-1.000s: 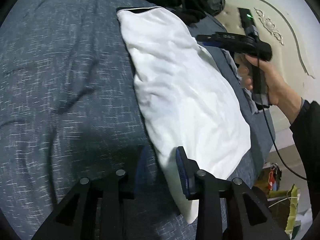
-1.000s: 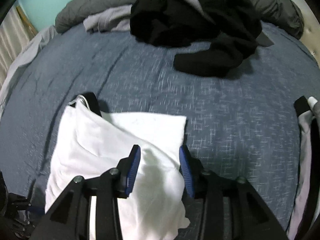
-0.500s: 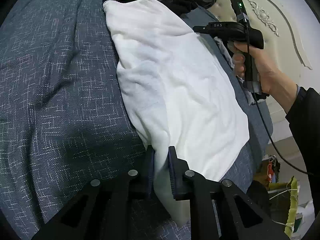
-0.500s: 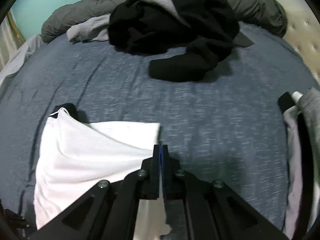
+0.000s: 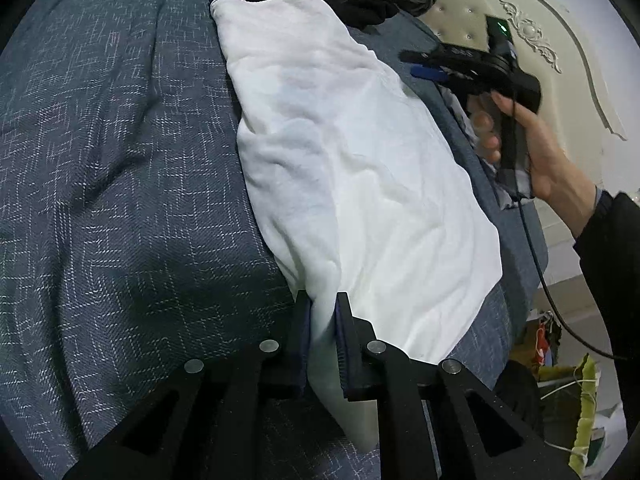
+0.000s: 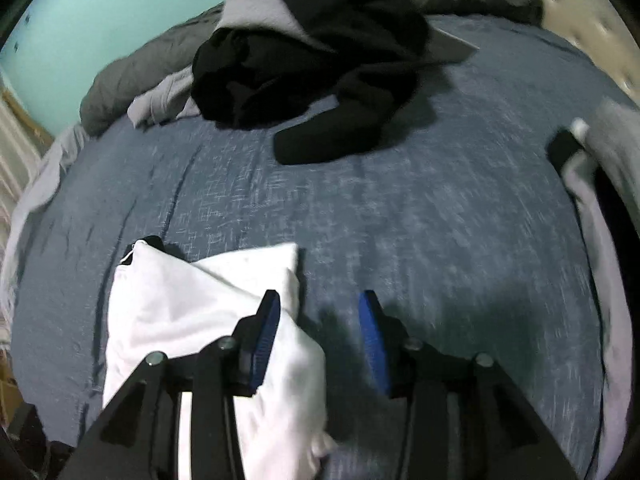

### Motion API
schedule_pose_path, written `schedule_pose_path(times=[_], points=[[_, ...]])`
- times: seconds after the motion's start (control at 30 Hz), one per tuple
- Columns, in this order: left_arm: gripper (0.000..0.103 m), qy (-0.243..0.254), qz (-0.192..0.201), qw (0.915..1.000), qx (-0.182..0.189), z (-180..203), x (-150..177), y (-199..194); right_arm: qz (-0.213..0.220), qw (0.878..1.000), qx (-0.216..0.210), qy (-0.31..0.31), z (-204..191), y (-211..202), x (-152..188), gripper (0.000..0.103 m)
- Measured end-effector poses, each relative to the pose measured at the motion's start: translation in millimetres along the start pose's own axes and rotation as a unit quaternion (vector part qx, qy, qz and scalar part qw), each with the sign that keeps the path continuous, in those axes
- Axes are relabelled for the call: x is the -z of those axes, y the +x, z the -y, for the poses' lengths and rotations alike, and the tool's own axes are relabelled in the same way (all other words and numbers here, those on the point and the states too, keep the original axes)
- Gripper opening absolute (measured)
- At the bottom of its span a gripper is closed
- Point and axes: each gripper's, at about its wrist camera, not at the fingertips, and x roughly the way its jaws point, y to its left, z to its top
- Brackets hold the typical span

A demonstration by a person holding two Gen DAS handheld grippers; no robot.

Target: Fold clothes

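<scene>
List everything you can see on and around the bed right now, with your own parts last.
white garment: one, white, folded lengthwise on the bed's near side
bed cover: one, blue-grey, under everything
black clothes: one heap, black, far side
grey clothes: light grey, beside the black heap
headboard: cream, tufted
left gripper: black, shut on the white garment's edge
right gripper: black, blue pads, open, just opened, nothing between
hand: one, holding the right gripper

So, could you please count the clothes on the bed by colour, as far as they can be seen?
White: 1, the folded white garment
Black: 1, the black pile, possibly more than one piece
Light grey: 2, one beside the black pile, one at the right edge
Total: 4
</scene>
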Motion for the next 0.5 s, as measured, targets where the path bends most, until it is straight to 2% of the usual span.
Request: schedule_pose_path(times=[0.2,0.23,0.37,0.5], points=[[0.012,0.005,0.002,1.0000,-0.007,4,1,1,-0.033,0.999,-0.029,-0.006,5,-4,31,0.041],[0.012,0.005,0.002,1.0000,-0.008,5,1,1,-0.036,0.999,-0.032,-0.003,6,-2,34,0.036],[0.012,0.006,0.001,0.9999,-0.008,4,0,1,-0.042,0.998,-0.044,0.003,6,0,41,0.002],[0.012,0.009,0.000,0.9999,-0.009,-7,-3,-9,-0.029,0.999,-0.020,0.016,13,-2,40,0.001]])
